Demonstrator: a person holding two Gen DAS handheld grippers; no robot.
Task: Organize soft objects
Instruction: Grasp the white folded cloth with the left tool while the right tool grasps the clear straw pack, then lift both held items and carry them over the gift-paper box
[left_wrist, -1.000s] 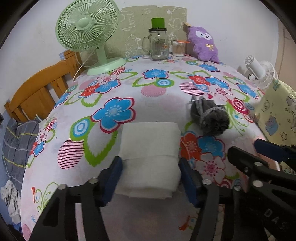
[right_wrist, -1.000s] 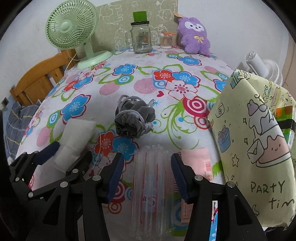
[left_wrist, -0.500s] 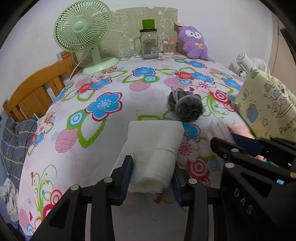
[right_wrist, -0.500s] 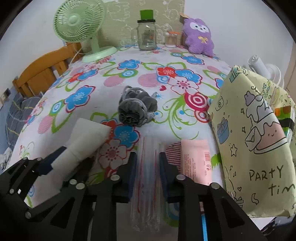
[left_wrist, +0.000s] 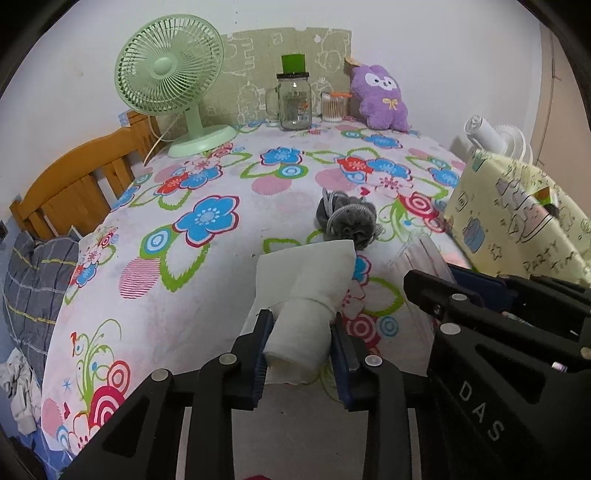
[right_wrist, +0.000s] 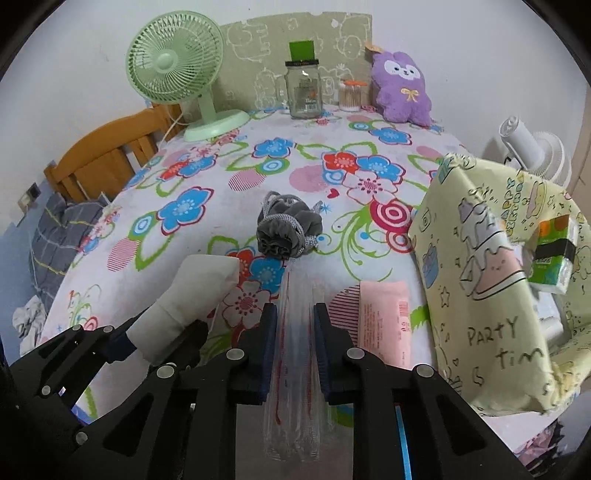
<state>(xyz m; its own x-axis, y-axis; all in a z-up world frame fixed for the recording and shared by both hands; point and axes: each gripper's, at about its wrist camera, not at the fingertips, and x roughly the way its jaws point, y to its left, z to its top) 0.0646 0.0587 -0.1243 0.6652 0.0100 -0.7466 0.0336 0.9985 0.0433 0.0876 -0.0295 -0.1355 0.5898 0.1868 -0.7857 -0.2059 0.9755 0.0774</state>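
Note:
My left gripper (left_wrist: 301, 336) is shut on a folded white cloth (left_wrist: 306, 284) and holds it lifted above the flowered table; the cloth also shows in the right wrist view (right_wrist: 192, 291). My right gripper (right_wrist: 295, 332) is shut on a clear plastic zip bag (right_wrist: 295, 350) with red lines, lifted off the table. A grey drawstring pouch (right_wrist: 286, 230) lies in the middle of the table just beyond both grippers. A yellow "Party Time" gift bag (right_wrist: 491, 273) stands open at the right, with a green tissue pack (right_wrist: 554, 254) inside.
A pink packet (right_wrist: 386, 317) lies flat right of my right gripper. At the table's back stand a green fan (left_wrist: 173, 88), a glass jar mug (left_wrist: 293, 101), a cotton swab jar (left_wrist: 334, 107) and a purple plush (left_wrist: 380, 98). A wooden chair (left_wrist: 74, 184) is at the left.
Both grippers closed: the left squeezed the white cloth, the right clamped the clear bag. Both then lifted and drew back with their loads.

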